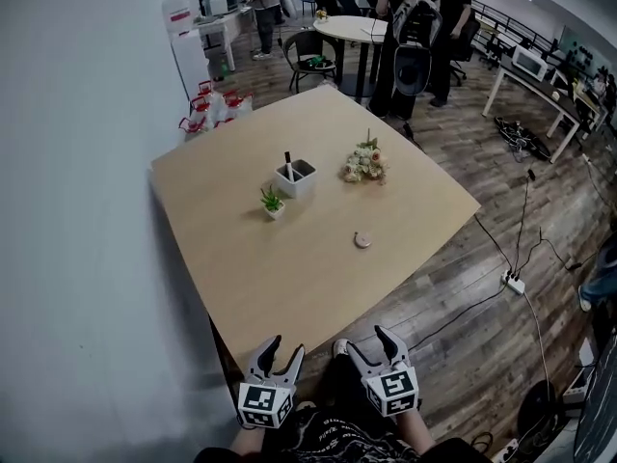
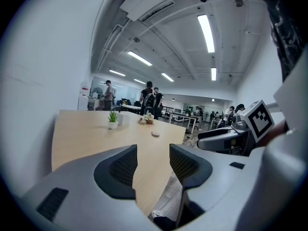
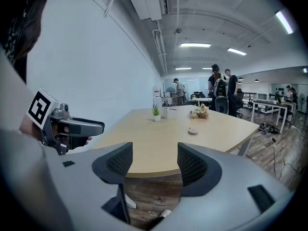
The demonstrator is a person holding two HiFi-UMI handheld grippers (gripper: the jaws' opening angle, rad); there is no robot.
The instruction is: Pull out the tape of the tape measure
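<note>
A small round pale tape measure [image 1: 362,240] lies on the wooden table [image 1: 241,258], toward its right side; it also shows as a small disc, the tape measure [image 2: 155,134] and the tape measure [image 3: 192,131]. My left gripper [image 1: 285,347] hovers at the table's near edge, open and holding nothing. Beside it my right gripper [image 1: 366,340] hangs just off the near corner, open too. In the left gripper view my left gripper [image 2: 153,163] frames the tabletop and my right gripper [image 2: 202,142] sits at the right. My right gripper [image 3: 154,165] looks along the table, with my left gripper [image 3: 98,127] at the left.
A small potted plant [image 1: 273,204], a white pen holder [image 1: 295,177] and a flower bunch [image 1: 364,164] stand mid-table. A white wall [image 1: 77,210] runs along the left. Cables and a power strip [image 1: 513,282] lie on the wooden floor at right. People stand by a round table [image 1: 352,29] beyond.
</note>
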